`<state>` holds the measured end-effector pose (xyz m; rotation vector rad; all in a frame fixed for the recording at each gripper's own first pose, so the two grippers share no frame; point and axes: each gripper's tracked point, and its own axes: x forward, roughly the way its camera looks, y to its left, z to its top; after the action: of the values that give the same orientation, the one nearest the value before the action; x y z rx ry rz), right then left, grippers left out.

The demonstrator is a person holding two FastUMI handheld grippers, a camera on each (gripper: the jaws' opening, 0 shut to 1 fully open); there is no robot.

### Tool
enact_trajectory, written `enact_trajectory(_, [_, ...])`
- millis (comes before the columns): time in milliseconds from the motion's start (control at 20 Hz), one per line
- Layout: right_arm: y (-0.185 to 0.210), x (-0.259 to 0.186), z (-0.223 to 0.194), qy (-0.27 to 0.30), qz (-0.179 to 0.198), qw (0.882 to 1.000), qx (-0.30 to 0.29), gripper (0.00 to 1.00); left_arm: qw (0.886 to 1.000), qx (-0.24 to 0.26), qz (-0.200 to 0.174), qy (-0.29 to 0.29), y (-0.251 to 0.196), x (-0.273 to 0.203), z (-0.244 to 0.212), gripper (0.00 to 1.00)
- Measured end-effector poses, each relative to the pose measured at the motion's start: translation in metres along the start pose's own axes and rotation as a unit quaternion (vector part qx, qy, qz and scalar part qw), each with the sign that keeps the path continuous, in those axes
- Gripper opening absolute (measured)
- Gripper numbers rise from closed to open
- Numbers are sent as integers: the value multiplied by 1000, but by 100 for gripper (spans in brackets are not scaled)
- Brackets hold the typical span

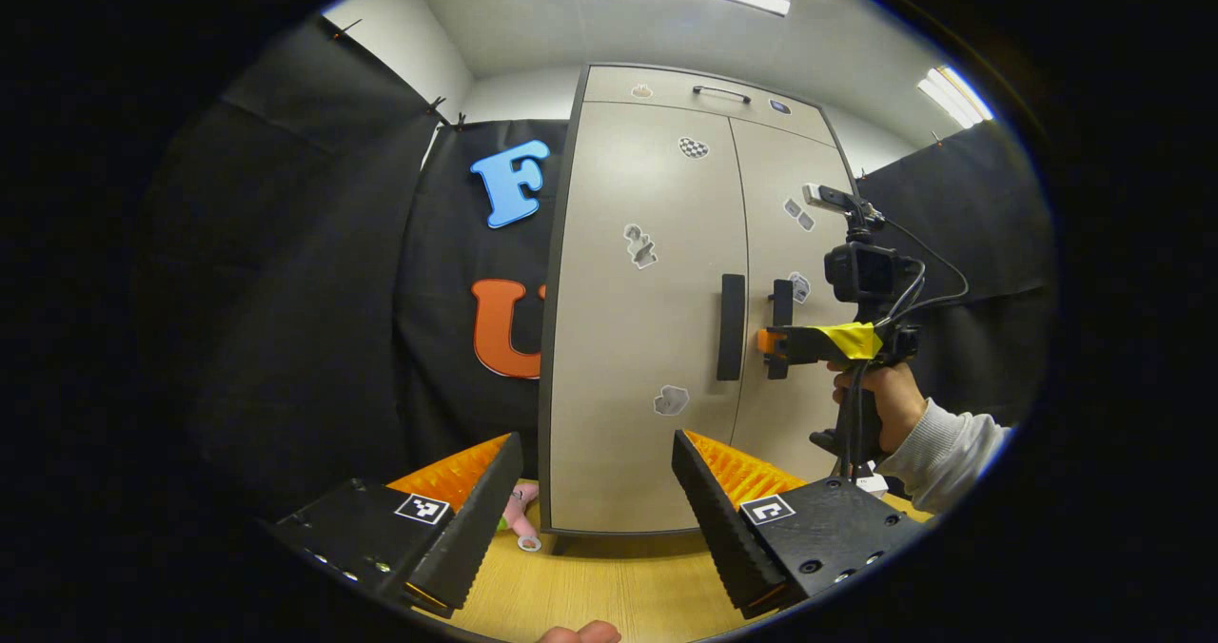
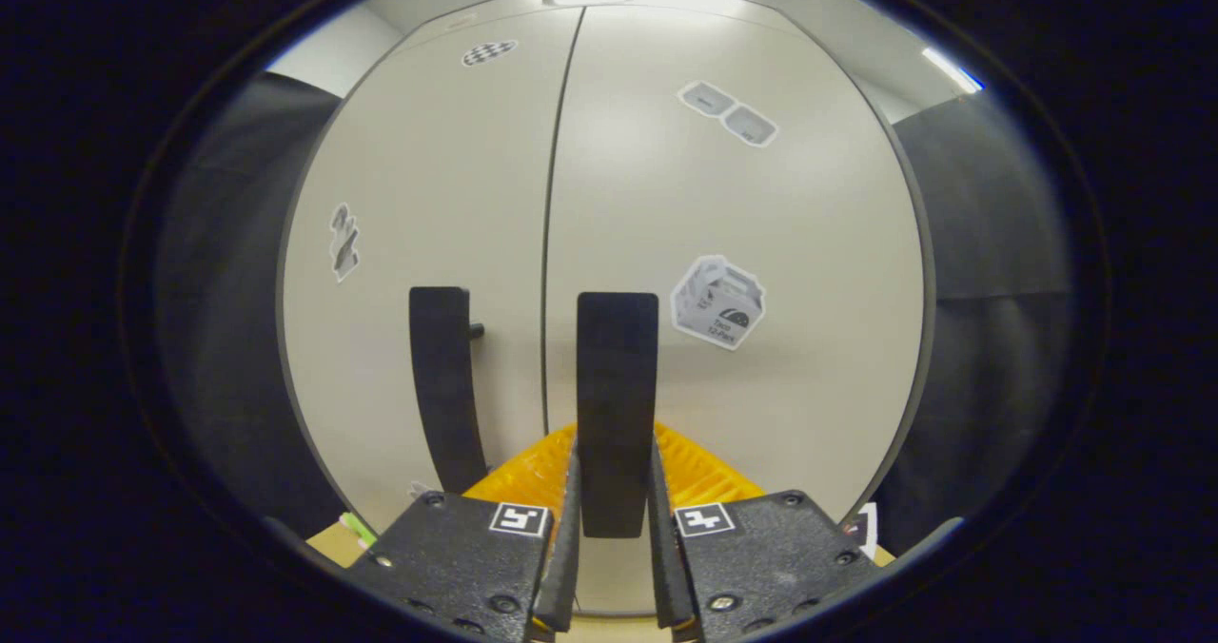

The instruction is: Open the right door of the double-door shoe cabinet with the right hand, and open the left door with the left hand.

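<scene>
Wooden tabletop (image 1: 590, 586) nearest in the left gripper view, light grain, with a small pink object (image 1: 520, 521) lying by the cabinet foot; can't tell what it is. Left gripper (image 1: 598, 505) hangs over that tabletop with fingers spread wide, holding nothing, well short of the doors. Right gripper (image 2: 614, 538), in the right gripper view, has both fingers pressed on the black vertical bar handle of the right door (image 2: 617, 405), pinching it from either side; the left gripper view shows that same gripper at the handle, held by a hand (image 1: 880, 405) in a grey sleeve. Beyond stands the beige double-door shoe cabinet (image 1: 657, 272), upright on the tabletop, both doors flush and closed, centre seam straight. Black vertical bar handle of the left door (image 1: 731, 327) sits just left of the seam, untouched. Progress, as judged: right handle gripped, pull not yet made; left door not started. Counts: two doors, two door handles, one top drawer (image 1: 709, 91), two grippers, several stickers.
</scene>
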<state>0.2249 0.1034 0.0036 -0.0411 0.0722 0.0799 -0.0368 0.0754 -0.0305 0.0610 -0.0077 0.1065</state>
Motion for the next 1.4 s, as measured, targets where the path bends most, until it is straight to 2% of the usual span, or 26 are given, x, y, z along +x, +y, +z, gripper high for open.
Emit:
enact_trajectory(50, [-1,-1,1,-3,3,1000,4,33,1000,-1,2,-1,2,-1,1,95])
enact_trajectory(200, [-1,-1,1,-1,11,1000,12,15,1000,-5,3,-2,4,0,1,95])
enact_trajectory(250, [0,-1,1,-2,11,1000,13,14,1000,-5,3,-3,5,-1,1,95])
enact_trajectory(350, [0,-2,1,0,12,1000,8,13,1000,-3,0,-6,4,-1,3,95])
enact_trajectory(550, [0,-14,0,3,39,999,10,13,1000,0,-5,-10,-1,-4,6,95])
enact_trajectory(900, [-18,-80,-5,17,95,995,5,13,1000,4,-14,-9,-19,-10,5,95])
enact_trajectory(1400, [-81,-160,-11,21,110,994,4,13,1000,11,-22,-16,-57,-26,7,95])
